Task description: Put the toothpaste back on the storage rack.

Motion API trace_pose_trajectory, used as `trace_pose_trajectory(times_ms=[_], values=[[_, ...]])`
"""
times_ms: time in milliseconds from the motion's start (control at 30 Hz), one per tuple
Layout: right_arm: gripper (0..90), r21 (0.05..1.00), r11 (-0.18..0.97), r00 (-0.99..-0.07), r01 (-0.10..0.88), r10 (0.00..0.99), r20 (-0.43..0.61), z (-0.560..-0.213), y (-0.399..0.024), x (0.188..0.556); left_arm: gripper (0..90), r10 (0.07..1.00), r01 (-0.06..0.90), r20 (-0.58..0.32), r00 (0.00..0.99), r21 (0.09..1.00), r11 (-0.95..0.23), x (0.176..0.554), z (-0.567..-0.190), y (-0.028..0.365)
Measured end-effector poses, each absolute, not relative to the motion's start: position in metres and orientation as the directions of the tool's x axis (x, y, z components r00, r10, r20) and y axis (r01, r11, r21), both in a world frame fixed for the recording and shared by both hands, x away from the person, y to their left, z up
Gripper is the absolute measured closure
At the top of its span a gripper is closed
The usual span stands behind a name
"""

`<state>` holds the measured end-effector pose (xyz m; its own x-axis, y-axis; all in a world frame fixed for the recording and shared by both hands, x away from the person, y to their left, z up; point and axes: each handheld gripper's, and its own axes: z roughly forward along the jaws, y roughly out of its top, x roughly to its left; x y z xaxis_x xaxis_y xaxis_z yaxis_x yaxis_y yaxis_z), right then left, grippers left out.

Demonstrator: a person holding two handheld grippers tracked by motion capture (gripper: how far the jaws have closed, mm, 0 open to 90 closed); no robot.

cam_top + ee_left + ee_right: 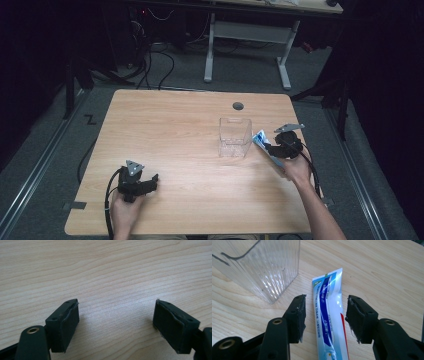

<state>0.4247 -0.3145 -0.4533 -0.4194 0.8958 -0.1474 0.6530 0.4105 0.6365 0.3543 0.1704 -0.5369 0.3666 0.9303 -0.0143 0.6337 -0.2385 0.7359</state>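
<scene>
My right gripper [325,317] has its jaws spread, one on each side of the toothpaste tube [329,315], with a gap visible between each pad and the tube. The tube lies flat on the wooden table [175,130], its crimped end pointing away from me, just beside the clear plastic container [259,267]. The container stands upright right of the table's centre. My left gripper [116,325] has its jaws spread wide over bare wood, near the table's front left.

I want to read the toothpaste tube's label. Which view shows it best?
The right gripper view: the toothpaste tube lies close between the open jaws. The high view shows a small part of it; the left gripper view shows bare table.
</scene>
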Motion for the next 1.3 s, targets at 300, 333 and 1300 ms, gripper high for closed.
trace_pose_trajectory(times_ms=[300, 333, 1300], values=[[48.0, 0.6, 0.43, -0.43, 0.675, 0.89, -0.155, -0.463, -0.31, 0.438, 21.5, 0.93, 0.634, -0.013, 0.368, 0.735, -0.24, 0.354, -0.537, 0.17], [48.0, 0.6, 0.43, -0.43, 0.675, 0.89, -0.154, -0.463, -0.31, 0.439, 21.5, 0.93, 0.633, -0.014, 0.367, 0.736, -0.239, 0.354, -0.537, 0.17], [46.7, 0.515, 0.448, -0.422, 0.731, 0.889, -0.176, -0.483, -0.305, 0.462, 21.5, 0.931, 0.633, -0.015, 0.366, 0.737, -0.237, 0.354, -0.537, 0.17]])
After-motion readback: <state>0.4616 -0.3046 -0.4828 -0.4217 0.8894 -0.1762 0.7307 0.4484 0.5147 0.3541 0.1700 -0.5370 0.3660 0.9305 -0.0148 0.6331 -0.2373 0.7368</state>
